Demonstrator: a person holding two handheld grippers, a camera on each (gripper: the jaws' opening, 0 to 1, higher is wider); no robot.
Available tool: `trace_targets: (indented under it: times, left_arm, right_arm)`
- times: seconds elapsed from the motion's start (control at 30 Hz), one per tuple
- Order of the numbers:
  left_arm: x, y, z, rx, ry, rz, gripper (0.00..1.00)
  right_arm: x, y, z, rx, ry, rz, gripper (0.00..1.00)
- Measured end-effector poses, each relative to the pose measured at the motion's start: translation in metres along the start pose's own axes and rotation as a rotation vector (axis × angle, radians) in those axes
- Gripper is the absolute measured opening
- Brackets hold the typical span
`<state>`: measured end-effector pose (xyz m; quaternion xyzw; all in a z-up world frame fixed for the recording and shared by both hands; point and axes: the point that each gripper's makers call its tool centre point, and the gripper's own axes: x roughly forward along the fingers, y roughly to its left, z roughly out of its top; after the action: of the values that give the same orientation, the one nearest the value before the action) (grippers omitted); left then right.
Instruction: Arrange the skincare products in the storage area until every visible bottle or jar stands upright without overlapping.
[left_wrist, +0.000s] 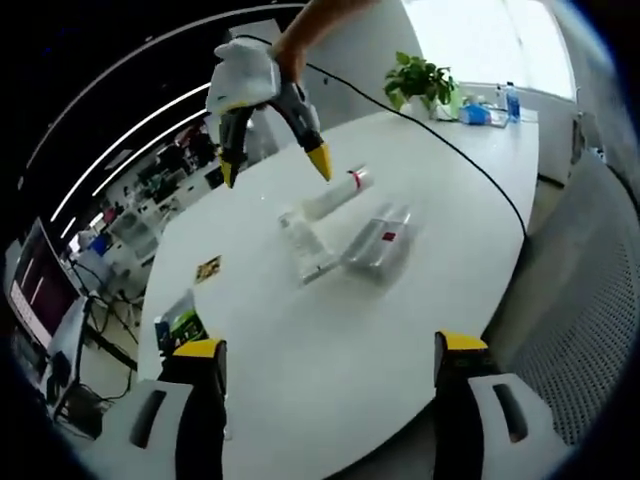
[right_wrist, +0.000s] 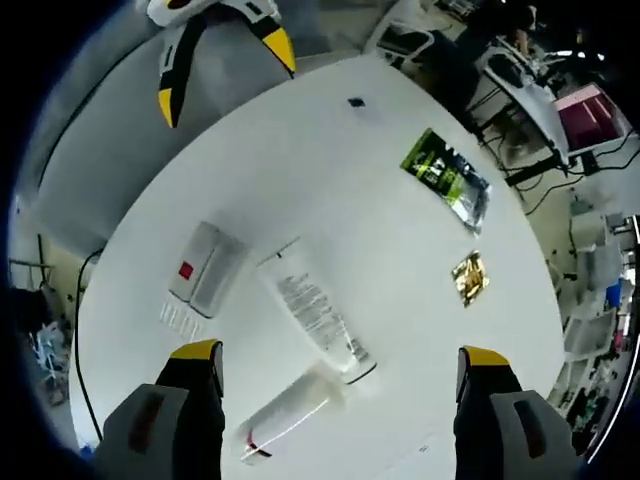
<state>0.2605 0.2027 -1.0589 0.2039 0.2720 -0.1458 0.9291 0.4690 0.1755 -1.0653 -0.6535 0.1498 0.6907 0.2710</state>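
While both tools hang above the worktop (right_wrist: 330, 180), neither holds anything: the left hand-held gripper (left_wrist: 330, 360) has its jaws spread wide and empty, and the right hand-held gripper (right_wrist: 335, 370) likewise stands parted with nothing between its jaws.

Landmark: the printed tube (right_wrist: 315, 310), lying flat near the middle of the worktop.
- White tube with red band (right_wrist: 290, 410): lying flat, its end touching or just beside the printed tube's cap end.
- Clear rectangular bottle with red label (right_wrist: 205, 265): on its side, just beside the printed tube.
- Green packet (right_wrist: 445, 175) and small gold sachet (right_wrist: 468, 277): well apart from it, towards the worktop edge.

Judgement: no product stands upright; the righting step has not begun. The next move calls for lowering one open gripper over a lying product, closing across its body and tipping it onto its base, clear of its neighbours.
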Motion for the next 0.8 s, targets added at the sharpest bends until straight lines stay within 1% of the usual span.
trace_targets:
  times: [0.1,0.23,0.3,0.33,0.4,0.57,0.63,0.7,0.8]
  left_arm:
    - [0.000,0.002,-0.001,-0.006,0.003,0.003,0.85]
    - [0.001,0.003,-0.006,-0.002,0.020,0.004,0.82]
    - [0.001,0.003,-0.007,0.000,0.025,0.004,0.82]
    - [0.001,0.003,-0.008,-0.001,0.026,0.002,0.81]
    - [0.001,0.003,-0.009,0.000,0.029,0.001,0.80]
    - [0.001,0.003,-0.011,0.002,0.035,-0.005,0.77]
    - [0.001,0.004,-0.012,0.004,0.037,-0.002,0.76]
    - [0.001,0.006,-0.014,-0.002,0.042,0.003,0.75]
    - [0.001,0.006,-0.016,0.004,0.047,0.001,0.74]
  right_arm:
    - [0.015,0.004,-0.005,-0.046,0.039,0.043,0.98]
    - [0.033,0.002,-0.009,-0.111,0.083,0.058,0.89]
    - [0.039,-0.001,-0.009,-0.150,0.089,0.053,0.85]
    - [0.044,0.000,-0.011,-0.158,0.097,0.073,0.82]
    - [0.051,0.001,-0.012,-0.169,0.113,0.095,0.82]
    - [0.064,0.002,-0.016,-0.214,0.146,0.134,0.73]
    - [0.071,0.004,-0.018,-0.253,0.163,0.153,0.70]
    - [0.075,0.007,-0.023,-0.289,0.202,0.177,0.68]
    - [0.081,0.009,-0.022,-0.318,0.210,0.188,0.66]
